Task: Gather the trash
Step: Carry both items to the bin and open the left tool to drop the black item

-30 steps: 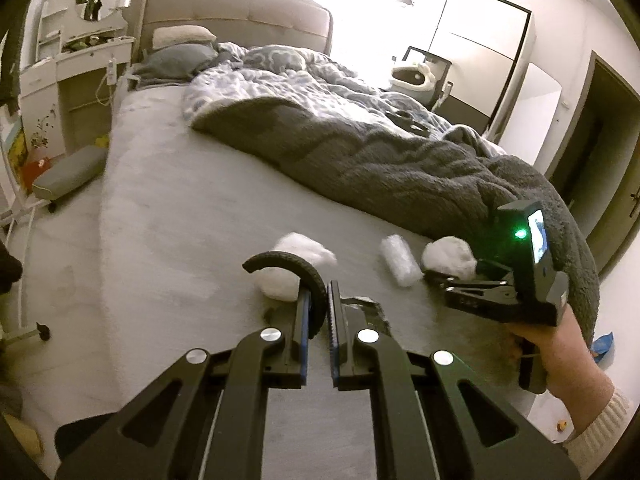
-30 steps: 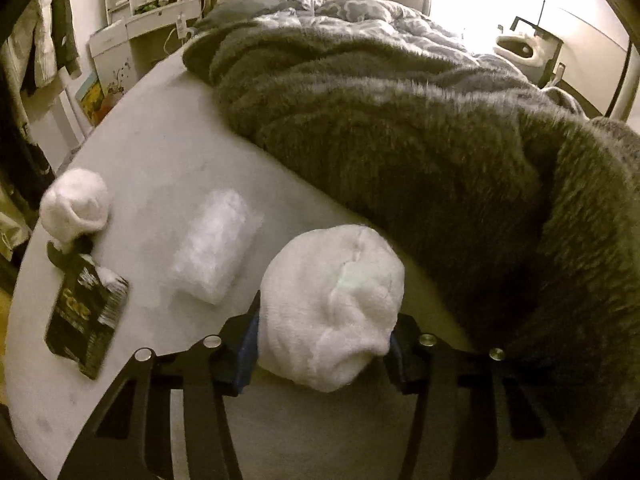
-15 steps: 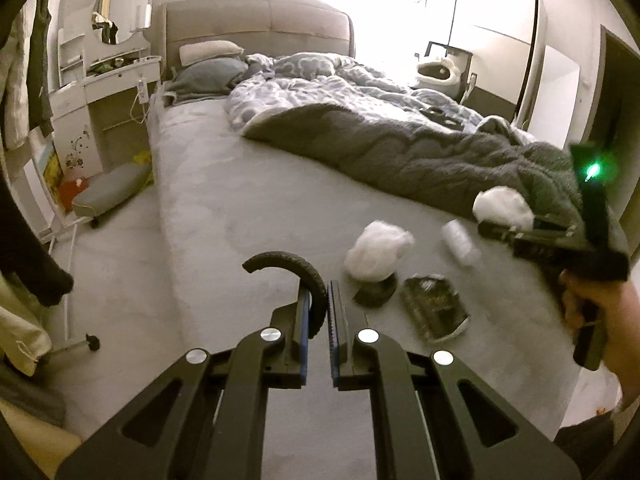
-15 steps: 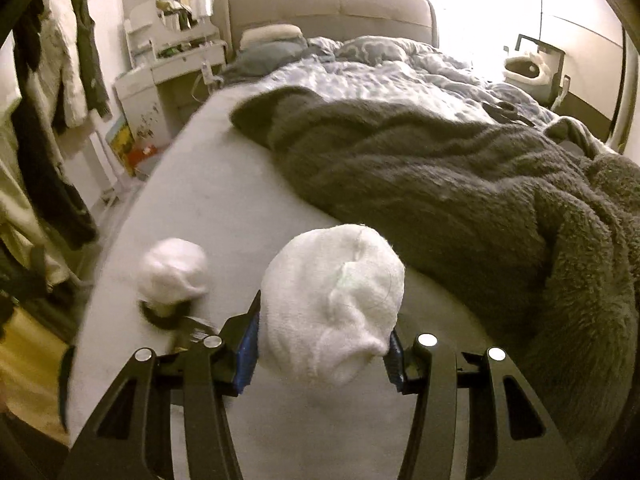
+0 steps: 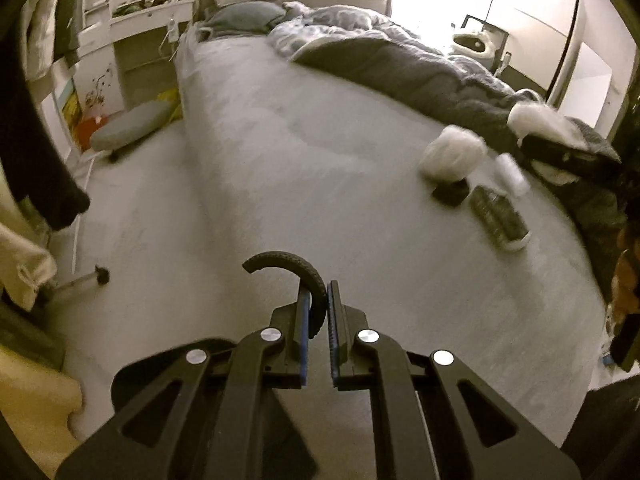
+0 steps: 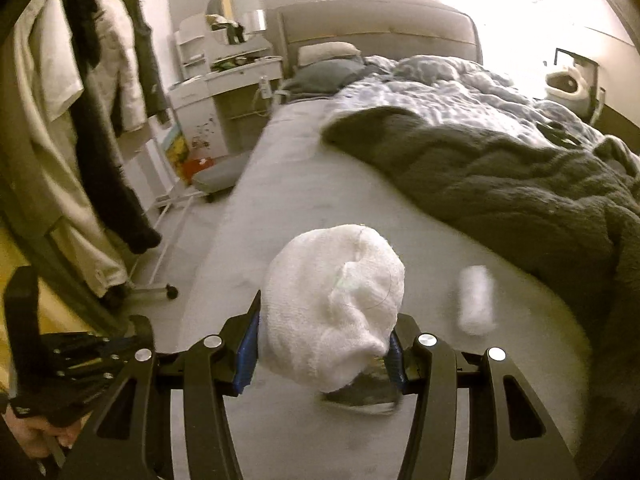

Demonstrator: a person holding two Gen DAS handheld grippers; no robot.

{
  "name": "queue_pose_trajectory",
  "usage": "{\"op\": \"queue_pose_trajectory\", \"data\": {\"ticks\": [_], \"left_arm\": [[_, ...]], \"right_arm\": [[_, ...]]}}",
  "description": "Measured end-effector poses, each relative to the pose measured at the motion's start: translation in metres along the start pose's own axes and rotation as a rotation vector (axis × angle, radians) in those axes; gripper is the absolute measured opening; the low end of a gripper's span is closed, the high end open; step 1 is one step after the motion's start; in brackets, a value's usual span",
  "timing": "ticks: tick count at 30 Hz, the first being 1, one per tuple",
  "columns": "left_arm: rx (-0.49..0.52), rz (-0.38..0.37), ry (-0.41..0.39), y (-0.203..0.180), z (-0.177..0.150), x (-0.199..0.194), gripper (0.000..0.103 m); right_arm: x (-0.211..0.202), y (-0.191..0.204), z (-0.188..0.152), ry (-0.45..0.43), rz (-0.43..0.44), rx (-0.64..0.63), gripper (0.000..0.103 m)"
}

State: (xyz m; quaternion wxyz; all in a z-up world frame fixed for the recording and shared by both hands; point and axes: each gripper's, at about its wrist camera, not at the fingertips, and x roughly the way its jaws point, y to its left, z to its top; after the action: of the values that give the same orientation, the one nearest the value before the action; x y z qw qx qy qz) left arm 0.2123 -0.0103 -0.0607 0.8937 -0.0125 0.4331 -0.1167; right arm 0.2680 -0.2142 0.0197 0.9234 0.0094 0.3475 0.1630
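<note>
A: Why is your right hand-held gripper (image 6: 322, 354) half open?

B: Its pads squeeze a fat white crumpled paper wad (image 6: 334, 306), so you can carry it off the grey bed (image 5: 304, 168).

A: And your left hand-held gripper (image 5: 318, 308)?

B: It is pinched tight on a thin black curved rubber strip (image 5: 288, 266).

A: What trash is left?

B: Another white fluffy wad (image 5: 454, 154), a small white roll (image 5: 512, 172) and a dark flat wrapper (image 5: 500, 220) lie near the bed's foot edge, beside the dark fuzzy blanket (image 6: 500, 184). The bare sheet gives you room; the clothes rack (image 6: 72, 120) crowds the left.
</note>
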Motion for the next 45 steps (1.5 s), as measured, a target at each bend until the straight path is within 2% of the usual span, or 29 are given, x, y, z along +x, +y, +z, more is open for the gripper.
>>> {"op": "queue_pose_trajectory", "data": {"ticks": [11, 19, 30, 35, 37, 39, 42, 45], "left_arm": [[-0.1, 0.046, 0.07, 0.043, -0.057, 0.001, 0.009], [-0.174, 0.09, 0.178, 0.079, -0.094, 0.018, 0.009], [-0.27, 0.114, 0.316, 0.118, -0.136, 0.034, 0.009], [-0.281, 0.11, 0.362, 0.127, -0.152, 0.036, 0.01], [-0.297, 0.101, 0.37, 0.132, -0.156, 0.033, 0.02], [-0.298, 0.102, 0.359, 0.135, -0.157, 0.028, 0.038], [-0.313, 0.089, 0.327, 0.142, -0.158, 0.017, 0.05], [-0.332, 0.079, 0.302, 0.149, -0.156, 0.011, 0.055]], "right_arm": [[-0.004, 0.067, -0.025, 0.031, 0.085, -0.03, 0.052], [-0.002, 0.109, -0.049, 0.083, 0.135, -0.063, 0.052], [0.013, 0.165, -0.065, 0.142, 0.213, -0.117, 0.052], [0.023, 0.184, -0.071, 0.17, 0.236, -0.143, 0.052], [0.029, 0.191, -0.074, 0.185, 0.241, -0.153, 0.052], [0.036, 0.198, -0.077, 0.203, 0.246, -0.163, 0.052], [0.044, 0.206, -0.083, 0.228, 0.247, -0.174, 0.052], [0.051, 0.213, -0.089, 0.253, 0.249, -0.183, 0.052]]}}
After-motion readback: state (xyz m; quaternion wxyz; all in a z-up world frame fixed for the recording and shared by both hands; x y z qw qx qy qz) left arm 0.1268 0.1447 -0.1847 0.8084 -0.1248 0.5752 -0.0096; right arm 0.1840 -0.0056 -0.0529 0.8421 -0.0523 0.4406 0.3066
